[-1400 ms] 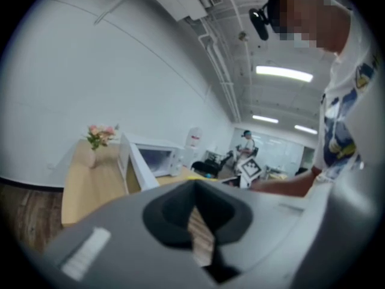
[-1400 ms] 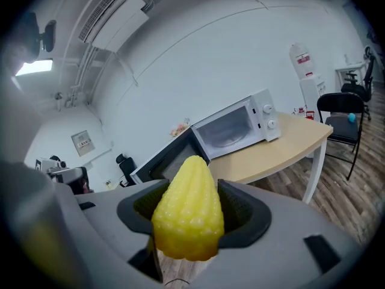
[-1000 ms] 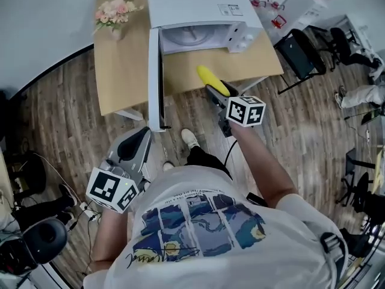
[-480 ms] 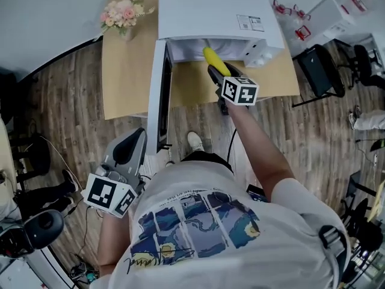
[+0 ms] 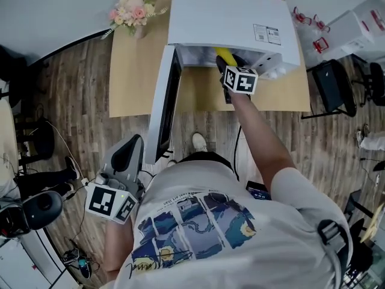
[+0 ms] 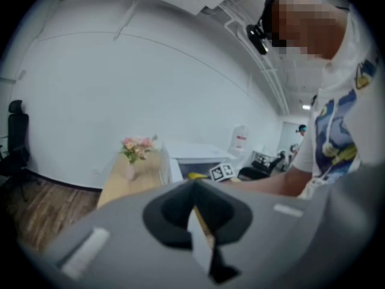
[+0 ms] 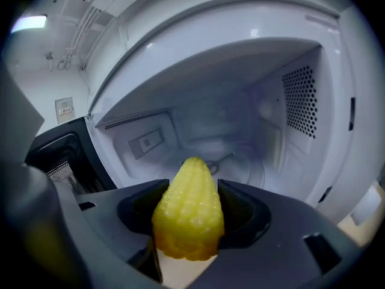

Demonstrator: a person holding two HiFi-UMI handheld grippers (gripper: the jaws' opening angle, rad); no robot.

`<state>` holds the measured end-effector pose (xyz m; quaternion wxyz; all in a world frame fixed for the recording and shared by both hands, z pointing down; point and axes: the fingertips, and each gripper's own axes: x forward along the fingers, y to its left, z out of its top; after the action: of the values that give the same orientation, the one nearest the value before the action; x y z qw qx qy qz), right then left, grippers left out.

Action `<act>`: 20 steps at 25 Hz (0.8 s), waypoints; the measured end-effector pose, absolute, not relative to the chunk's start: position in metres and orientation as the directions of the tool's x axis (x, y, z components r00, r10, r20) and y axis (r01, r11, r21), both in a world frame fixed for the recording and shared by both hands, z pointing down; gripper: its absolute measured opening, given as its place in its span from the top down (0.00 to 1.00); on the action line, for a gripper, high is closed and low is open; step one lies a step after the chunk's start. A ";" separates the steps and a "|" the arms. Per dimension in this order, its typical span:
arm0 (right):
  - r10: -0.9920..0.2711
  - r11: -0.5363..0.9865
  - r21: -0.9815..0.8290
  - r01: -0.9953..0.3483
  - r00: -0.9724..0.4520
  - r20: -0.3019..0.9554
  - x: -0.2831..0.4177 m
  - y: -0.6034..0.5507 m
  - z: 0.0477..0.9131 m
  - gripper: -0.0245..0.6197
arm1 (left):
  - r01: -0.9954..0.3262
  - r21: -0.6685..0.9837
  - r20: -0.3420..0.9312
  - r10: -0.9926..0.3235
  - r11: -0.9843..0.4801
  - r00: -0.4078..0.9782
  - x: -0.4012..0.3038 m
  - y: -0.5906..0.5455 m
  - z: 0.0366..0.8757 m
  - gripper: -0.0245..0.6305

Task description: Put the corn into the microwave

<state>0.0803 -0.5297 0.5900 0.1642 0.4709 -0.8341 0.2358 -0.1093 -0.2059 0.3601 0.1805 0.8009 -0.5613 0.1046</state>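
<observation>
Grey hand-held right gripper (image 5: 230,70) has pushed forward over the last second, and now sits at the mouth of the white countertop microwave (image 5: 228,17), 12 o'clock. The microwave's door (image 5: 163,104) hangs open at 10 o'clock. Jaws clamp the yellow cob of corn (image 7: 189,212), its tip inside the cavity but not set down. Release is likely next. Left gripper (image 5: 125,161), jaws together with nothing in them, idles at 7 o'clock.

Head cam stares steeply down at the microwave (image 5: 228,17) from above. Right gripper (image 7: 187,221) cam sits right at its open cavity ahead; left gripper (image 6: 198,236) cam sees it far ahead, from low.
</observation>
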 end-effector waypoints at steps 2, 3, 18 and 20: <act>-0.709 0.456 -0.215 -0.864 -0.498 0.500 0.075 -0.541 0.594 0.57 | -0.943 0.171 0.379 -0.864 -0.287 0.331 -0.111 -0.208 0.362 0.95; -0.711 0.459 -0.202 -0.865 -0.494 0.501 0.073 -0.546 0.596 0.57 | -0.945 0.170 0.383 -0.864 -0.281 0.326 -0.111 -0.209 0.363 0.95; -0.727 0.498 -0.046 -0.866 -0.445 0.522 0.048 -0.581 0.613 0.57 | -0.962 0.147 0.423 -0.864 -0.230 0.272 -0.114 -0.218 0.366 0.95; -0.729 0.496 -0.032 -0.868 -0.437 0.527 0.047 -0.582 0.615 0.57 | -0.963 0.143 0.426 -0.864 -0.227 0.267 -0.116 -0.219 0.366 0.95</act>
<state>0.0465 -0.5821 0.6154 0.2295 0.4786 -0.8339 0.1510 -0.1158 -0.2191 0.3661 0.1916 0.7726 -0.5913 0.1291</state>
